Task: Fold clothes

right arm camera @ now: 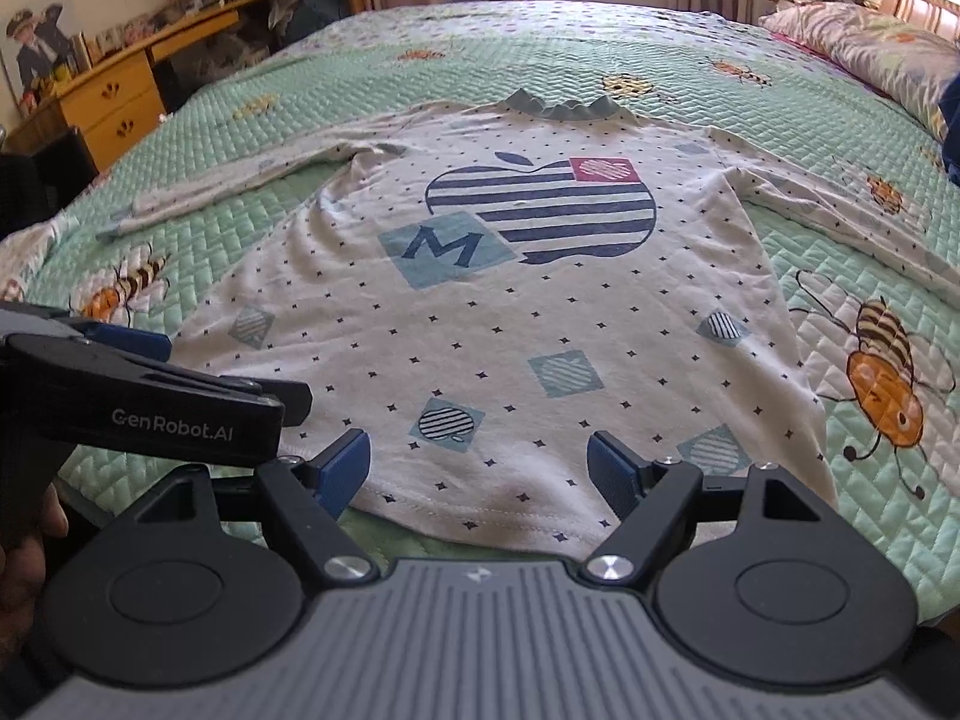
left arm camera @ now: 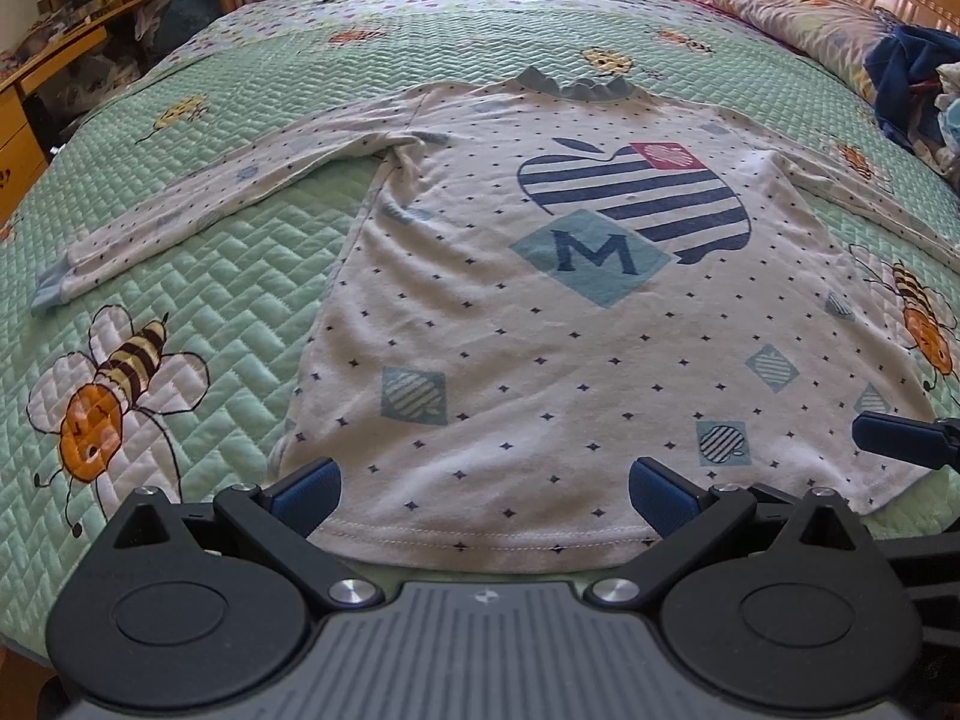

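A white long-sleeved shirt [left arm camera: 540, 324] with a striped apple print and a blue "M" lies flat, face up, on the bed, both sleeves spread out; it also shows in the right wrist view [right arm camera: 510, 312]. My left gripper [left arm camera: 483, 489] is open and empty, its jaws wide apart just over the left part of the bottom hem. My right gripper [right arm camera: 479, 468] is open and empty over the right part of the hem. The right gripper's finger [left arm camera: 900, 438] shows at the right edge of the left wrist view. The left gripper's body [right arm camera: 150, 402] shows at the left of the right wrist view.
The bed has a green quilted cover [left arm camera: 240, 300] with bee prints. A pillow [left arm camera: 774, 6] and a pile of clothes [left arm camera: 912, 84] lie at the far right. A wooden desk with drawers [right arm camera: 114, 102] and bookshelves stand beyond the bed's left side.
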Available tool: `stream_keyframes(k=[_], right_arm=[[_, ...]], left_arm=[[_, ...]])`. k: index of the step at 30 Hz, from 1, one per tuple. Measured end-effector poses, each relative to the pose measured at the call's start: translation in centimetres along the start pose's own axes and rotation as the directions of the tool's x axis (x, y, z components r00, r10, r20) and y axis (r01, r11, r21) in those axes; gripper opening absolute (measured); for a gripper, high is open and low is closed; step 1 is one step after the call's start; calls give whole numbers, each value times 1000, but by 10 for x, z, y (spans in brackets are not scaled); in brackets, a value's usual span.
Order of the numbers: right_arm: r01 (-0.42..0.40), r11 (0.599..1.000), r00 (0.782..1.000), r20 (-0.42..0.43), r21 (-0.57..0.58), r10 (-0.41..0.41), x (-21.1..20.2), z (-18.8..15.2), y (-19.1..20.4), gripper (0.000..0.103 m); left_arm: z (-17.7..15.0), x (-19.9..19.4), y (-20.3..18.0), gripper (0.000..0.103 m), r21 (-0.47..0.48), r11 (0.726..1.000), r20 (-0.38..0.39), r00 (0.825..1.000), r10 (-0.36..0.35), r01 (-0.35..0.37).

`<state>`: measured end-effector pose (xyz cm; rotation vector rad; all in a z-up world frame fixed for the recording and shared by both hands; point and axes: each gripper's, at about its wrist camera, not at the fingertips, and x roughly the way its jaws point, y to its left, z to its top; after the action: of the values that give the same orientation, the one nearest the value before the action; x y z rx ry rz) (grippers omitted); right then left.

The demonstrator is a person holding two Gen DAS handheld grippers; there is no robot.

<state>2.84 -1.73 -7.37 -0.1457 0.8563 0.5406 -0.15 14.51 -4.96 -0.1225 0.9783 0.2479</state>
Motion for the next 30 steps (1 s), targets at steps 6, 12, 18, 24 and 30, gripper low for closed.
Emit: stream_keyframes(k=[6, 12, 18, 24, 30], right_arm=[[25, 998, 999, -40, -53, -27, 1, 2, 10, 80], [35, 997, 998, -51, -71, -38, 1, 2, 15, 80], [41, 996, 997, -59, -82, -45, 1, 2, 17, 80], [45, 995, 996, -66, -90, -51, 1, 2, 19, 80], [50, 994, 996, -74, -95, -57, 1, 2, 20, 80]], left_arm=[[-3, 1, -1, 102, -7, 1000, -11, 1000, -13, 13], [-4, 0, -2, 102, -3, 1000, -11, 1000, -14, 14], [-5, 0, -2, 102, -6, 1000, -15, 1000, -17, 17], [-6, 1, -2, 102, -6, 1000, -19, 1000, -19, 18], [-7, 2, -3, 102, -6, 1000, -24, 1000, -18, 18]])
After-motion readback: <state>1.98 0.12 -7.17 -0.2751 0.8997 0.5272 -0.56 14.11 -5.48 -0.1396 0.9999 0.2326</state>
